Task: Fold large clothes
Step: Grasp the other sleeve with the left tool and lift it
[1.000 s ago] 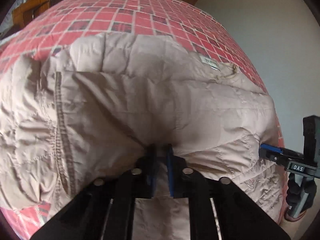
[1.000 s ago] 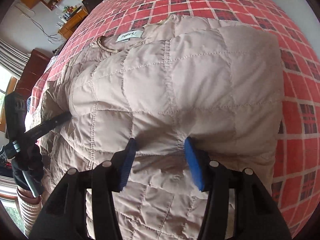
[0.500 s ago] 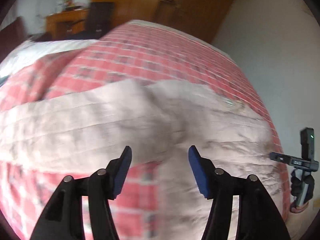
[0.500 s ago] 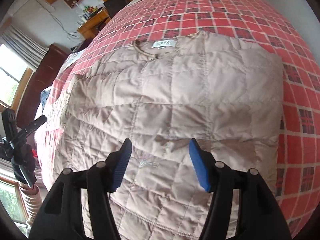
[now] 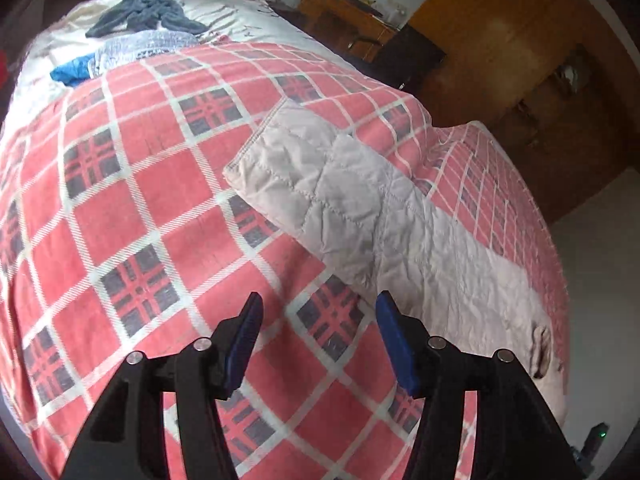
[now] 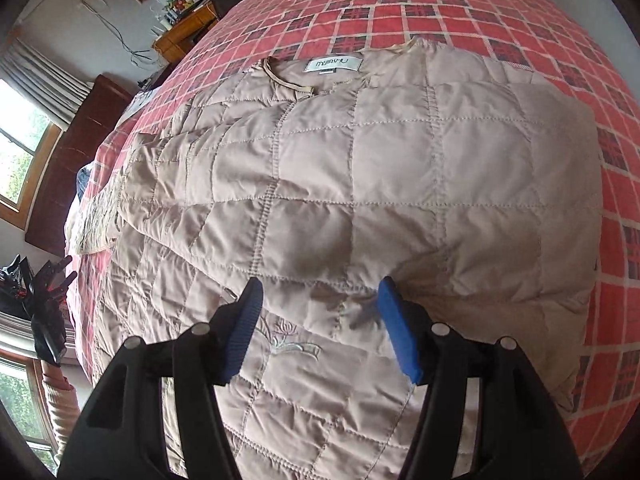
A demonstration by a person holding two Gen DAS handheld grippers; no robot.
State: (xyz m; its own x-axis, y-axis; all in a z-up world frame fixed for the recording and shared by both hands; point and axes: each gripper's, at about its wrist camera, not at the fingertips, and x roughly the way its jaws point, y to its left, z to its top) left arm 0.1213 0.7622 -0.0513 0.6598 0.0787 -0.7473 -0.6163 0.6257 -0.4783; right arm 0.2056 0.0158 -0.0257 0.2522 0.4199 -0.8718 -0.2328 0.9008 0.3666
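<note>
A beige quilted jacket (image 6: pixel 360 184) lies flat on the red plaid bedspread (image 6: pixel 480 4), collar and white label (image 6: pixel 334 63) at the far end, one side folded over the body. My right gripper (image 6: pixel 320 312) hovers open just above its lower middle, holding nothing. In the left wrist view one sleeve (image 5: pixel 344 200) stretches out across the bedspread (image 5: pixel 140 200). My left gripper (image 5: pixel 318 320) is open over the plaid cloth, just short of that sleeve, with nothing between its fingers. The left gripper (image 6: pixel 48 292) also shows at the far left edge of the right wrist view.
Loose clothes, dark grey (image 5: pixel 148 6) and blue (image 5: pixel 72 72), lie on the white sheet at the bed's far end. A wooden desk (image 5: pixel 344 16), black chair (image 5: pixel 408 56) and wardrobe (image 5: pixel 520 60) stand beyond. Windows (image 6: pixel 20 160) lie left of the bed.
My left gripper let go of the jacket, opened and swung left toward the outstretched sleeve. My right gripper stayed open and drew back slightly from the jacket.
</note>
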